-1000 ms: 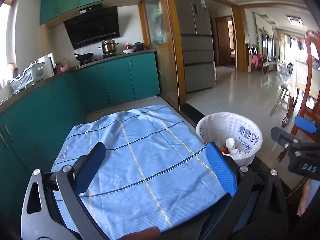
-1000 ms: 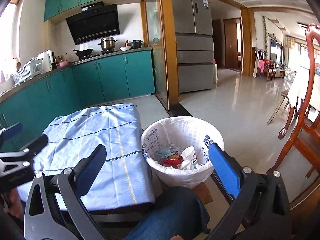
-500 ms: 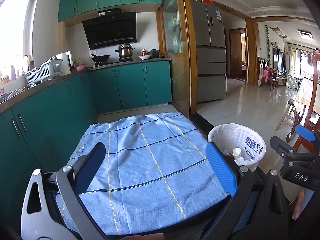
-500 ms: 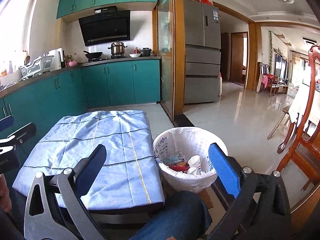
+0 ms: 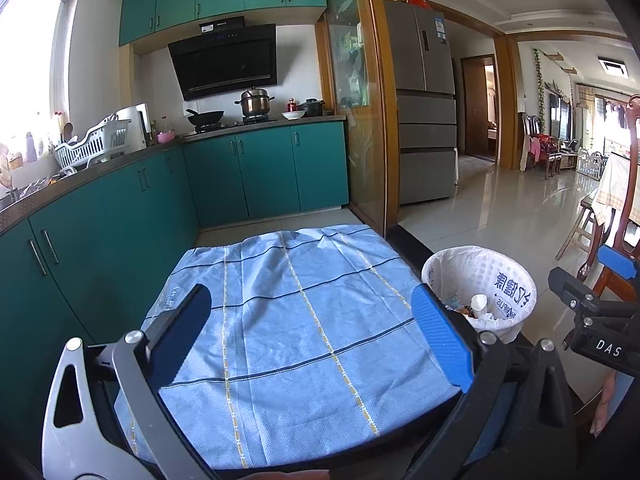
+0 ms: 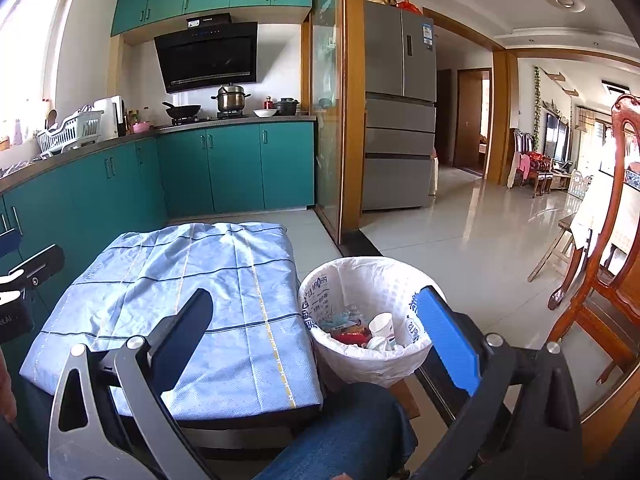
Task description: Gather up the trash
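A white-lined trash bin (image 6: 370, 320) stands on the floor right of a low table under a blue checked cloth (image 6: 192, 304). Inside it lie a paper cup (image 6: 381, 325), a red wrapper (image 6: 352, 334) and other scraps. The bin also shows in the left wrist view (image 5: 480, 284). My left gripper (image 5: 312, 332) is open and empty above the near half of the cloth (image 5: 296, 312). My right gripper (image 6: 320, 332) is open and empty, held above the bin's near side. No trash shows on the cloth.
Teal kitchen cabinets (image 5: 132, 216) run along the left and back. A grey fridge (image 6: 400, 120) stands behind a wooden door frame. A wooden chair (image 6: 600, 280) stands right of the bin. My knee in jeans (image 6: 340, 432) is below the right gripper.
Both grippers have tilted up and drawn back, so the table and bin sit lower and smaller in view. Both stay open and empty.
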Available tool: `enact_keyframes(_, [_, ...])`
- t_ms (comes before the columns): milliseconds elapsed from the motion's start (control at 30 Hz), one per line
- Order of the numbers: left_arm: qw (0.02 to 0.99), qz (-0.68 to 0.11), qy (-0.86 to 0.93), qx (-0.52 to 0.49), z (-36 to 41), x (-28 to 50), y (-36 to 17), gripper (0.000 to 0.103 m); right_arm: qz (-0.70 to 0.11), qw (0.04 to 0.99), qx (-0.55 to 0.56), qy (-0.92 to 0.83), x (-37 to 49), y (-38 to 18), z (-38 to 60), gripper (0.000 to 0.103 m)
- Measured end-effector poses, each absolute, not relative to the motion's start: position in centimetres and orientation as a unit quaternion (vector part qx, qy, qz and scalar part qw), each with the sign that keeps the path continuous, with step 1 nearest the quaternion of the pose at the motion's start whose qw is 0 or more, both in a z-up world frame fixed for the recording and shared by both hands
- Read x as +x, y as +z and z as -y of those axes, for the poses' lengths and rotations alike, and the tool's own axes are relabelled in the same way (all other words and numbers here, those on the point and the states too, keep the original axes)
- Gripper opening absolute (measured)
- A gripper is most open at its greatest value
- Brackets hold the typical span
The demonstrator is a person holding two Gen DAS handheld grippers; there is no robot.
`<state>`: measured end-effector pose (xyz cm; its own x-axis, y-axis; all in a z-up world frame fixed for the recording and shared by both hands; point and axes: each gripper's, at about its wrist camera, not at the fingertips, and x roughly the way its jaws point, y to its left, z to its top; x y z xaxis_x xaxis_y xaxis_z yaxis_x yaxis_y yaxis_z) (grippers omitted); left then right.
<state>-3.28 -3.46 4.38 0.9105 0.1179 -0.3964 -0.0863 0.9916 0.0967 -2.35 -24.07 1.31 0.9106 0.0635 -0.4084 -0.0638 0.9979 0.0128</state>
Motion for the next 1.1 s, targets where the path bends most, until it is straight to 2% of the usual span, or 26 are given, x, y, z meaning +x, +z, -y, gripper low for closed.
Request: enact_keyframes(1100, [0.977, -0.205, 0.053, 0.032, 3.10, -3.51, 4.21, 0.100, -0.209, 0.977, -0.009, 0.034, -2.33, 1.48, 23.45, 0.100])
